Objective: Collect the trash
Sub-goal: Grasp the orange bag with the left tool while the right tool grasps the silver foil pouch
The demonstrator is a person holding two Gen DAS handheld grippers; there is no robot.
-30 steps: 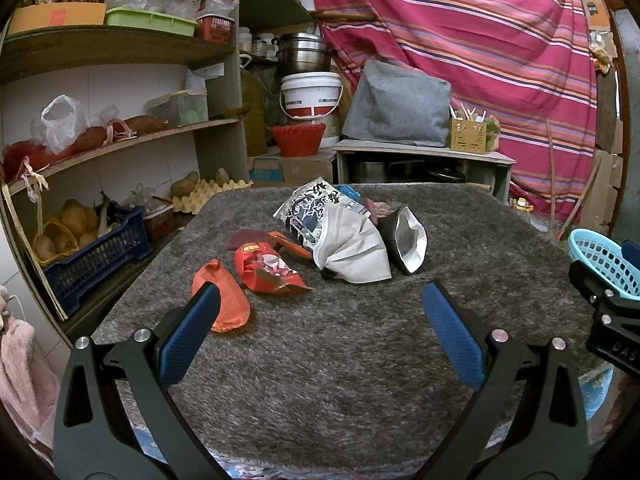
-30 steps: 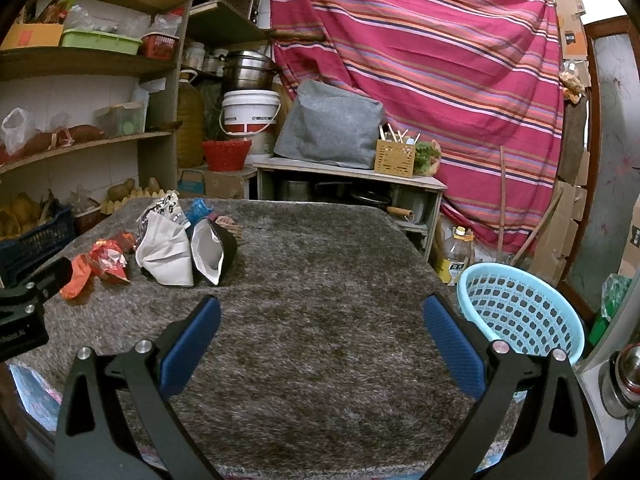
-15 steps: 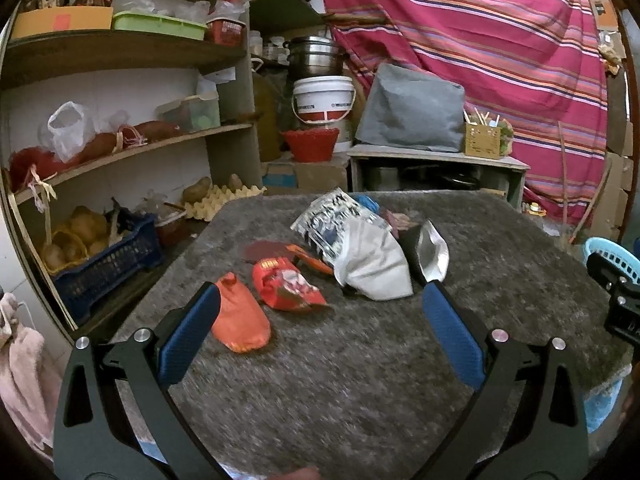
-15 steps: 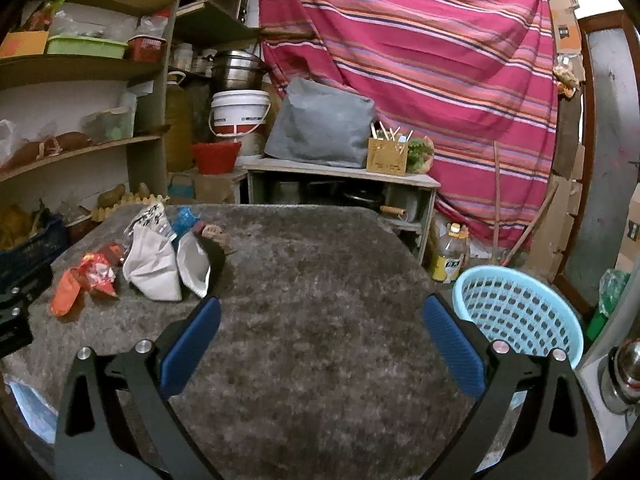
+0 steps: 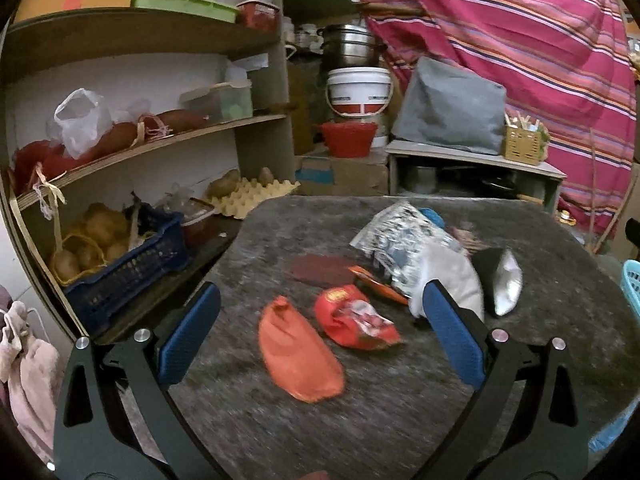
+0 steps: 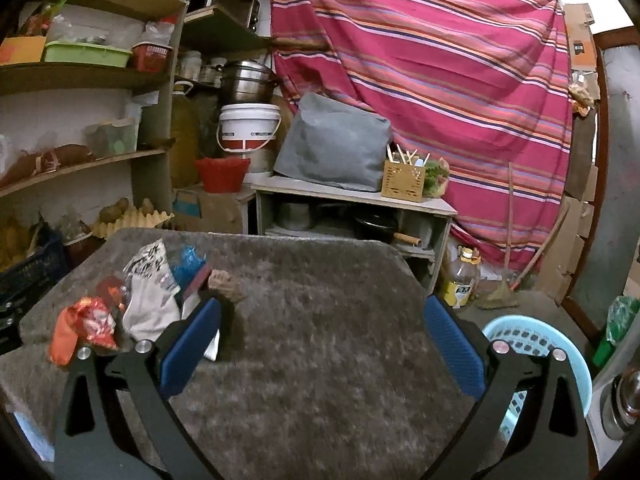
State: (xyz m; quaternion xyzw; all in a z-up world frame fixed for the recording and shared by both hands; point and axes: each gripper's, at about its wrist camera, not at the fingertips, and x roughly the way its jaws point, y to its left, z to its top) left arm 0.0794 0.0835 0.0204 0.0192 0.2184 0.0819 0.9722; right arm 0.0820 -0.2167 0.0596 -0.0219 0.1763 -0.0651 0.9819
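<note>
The left wrist view looks down on the litter at close range: an orange wrapper (image 5: 300, 356), smooth and pouch-shaped, lies nearest on the shaggy grey tabletop (image 5: 360, 420), with a crumpled red snack packet (image 5: 356, 322) just right of it and a flat dark red piece (image 5: 320, 270) farther back. Behind these, a glossy black-and-white printed bag (image 5: 396, 240) overlaps a soft white pouch (image 5: 452, 280), and a foil bag (image 5: 504, 284) with a silver lining gapes open at the right end of the heap. The left claw (image 5: 320, 340) hangs open above the wrappers, its blue ribbed pads spread wide and holding nothing. The right wrist view shows what that one barely catches: the light blue plastic basket (image 6: 536, 344), perforated like lattice, standing low off the tabletop's near right edge. There the same heap sits at the left of the tabletop, with a crinkled blue wrapper (image 6: 188, 260) and a brown lump (image 6: 224, 284) at its far side. The right claw (image 6: 320, 340) is also open and empty, over bare pile. Both views are slightly blurred.
</note>
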